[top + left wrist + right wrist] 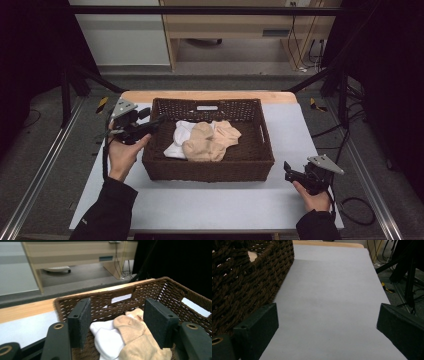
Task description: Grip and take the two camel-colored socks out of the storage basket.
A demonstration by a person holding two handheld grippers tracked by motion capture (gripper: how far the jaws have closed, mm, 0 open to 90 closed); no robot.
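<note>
Black sleeves came in from the near edge of the table [200, 200], each hand holding a gripper. Over on the person's left, the left gripper [159, 120] hung above the left rim of the brown wicker basket [210, 170], its jaws standing wide apart with nothing between them and pointing in at the heap inside. That heap was a pair of beige socks [210, 140] lying on top of white socks [181, 135], bunched in the middle of the basket floor and reaching none of its walls. In the left gripper view the white socks [110, 340] and the beige socks [130, 327] showed between the two pads, but below and beyond them, not touched. Meanwhile the right gripper [290, 172] rested low on the table just off the basket's near right corner, its jaws also open and empty. From here I judged the risk to be a muddled grab: with the socks overlapped, closing the jaws might pinch both colours at once, or catch only a loose fold that slipped free on the lift. Coming in low, a jaw could also snag the woven rim and drag the basket.
</note>
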